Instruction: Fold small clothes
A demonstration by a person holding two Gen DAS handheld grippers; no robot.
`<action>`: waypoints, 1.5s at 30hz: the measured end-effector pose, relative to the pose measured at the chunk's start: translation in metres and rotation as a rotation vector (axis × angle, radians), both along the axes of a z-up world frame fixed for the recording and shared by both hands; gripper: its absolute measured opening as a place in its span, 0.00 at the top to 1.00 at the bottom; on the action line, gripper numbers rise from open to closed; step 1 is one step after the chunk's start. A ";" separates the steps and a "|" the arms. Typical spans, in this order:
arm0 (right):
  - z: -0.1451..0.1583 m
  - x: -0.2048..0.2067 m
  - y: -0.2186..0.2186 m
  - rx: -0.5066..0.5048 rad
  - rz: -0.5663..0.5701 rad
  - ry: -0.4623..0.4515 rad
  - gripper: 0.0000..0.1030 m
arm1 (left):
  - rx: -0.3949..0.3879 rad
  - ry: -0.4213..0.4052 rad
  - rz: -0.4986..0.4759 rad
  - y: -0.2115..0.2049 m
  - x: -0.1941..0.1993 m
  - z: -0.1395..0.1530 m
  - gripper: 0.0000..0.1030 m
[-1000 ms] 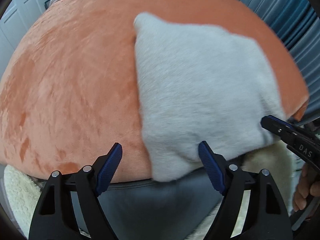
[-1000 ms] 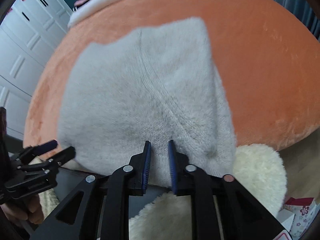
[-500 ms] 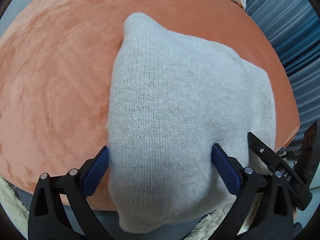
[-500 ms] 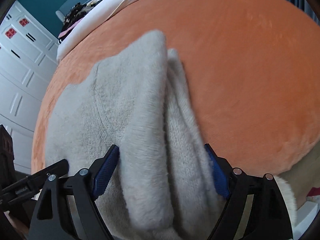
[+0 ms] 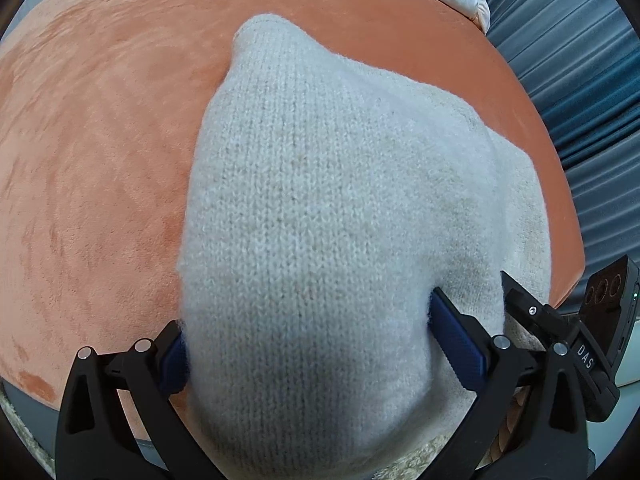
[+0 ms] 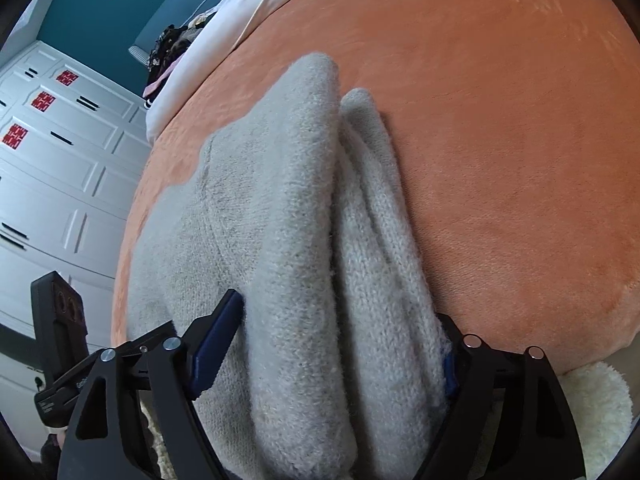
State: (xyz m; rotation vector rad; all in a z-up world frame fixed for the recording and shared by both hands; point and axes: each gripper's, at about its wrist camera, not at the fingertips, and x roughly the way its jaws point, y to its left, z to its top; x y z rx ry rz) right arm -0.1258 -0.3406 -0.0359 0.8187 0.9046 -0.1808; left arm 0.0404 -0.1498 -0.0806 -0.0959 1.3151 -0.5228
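Grey knit garment point(image 5: 320, 216) bunched on orange plush bed point(image 5: 100, 160), both grippers' fingers point(image 5: 456, 340) apart, white wardrobe point(image 6: 60, 168) behind.

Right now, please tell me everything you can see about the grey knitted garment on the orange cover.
The grey knitted garment looks soft, fuzzy and woollen, light grey. It lies on the orange cover, bunched into thick lengthwise folds, with its near end reaching past the cover's edge. Folds sit between the fingers of the left tool and the right tool, both spread wide.
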 end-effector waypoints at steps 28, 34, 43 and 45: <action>0.004 -0.027 -0.010 0.132 -0.090 -0.097 0.59 | -0.171 0.155 0.015 0.001 0.004 0.006 0.35; 0.061 -0.049 0.017 0.026 -0.101 -0.229 0.65 | -0.217 0.002 -0.092 -0.007 -0.007 0.077 0.50; 0.245 -0.093 0.046 -0.167 -0.073 -0.637 0.65 | -0.517 -0.359 -0.236 0.035 -0.030 0.268 0.50; 0.289 -0.096 0.062 -0.232 -0.044 -0.738 0.65 | -0.574 -0.462 -0.253 0.052 -0.036 0.311 0.50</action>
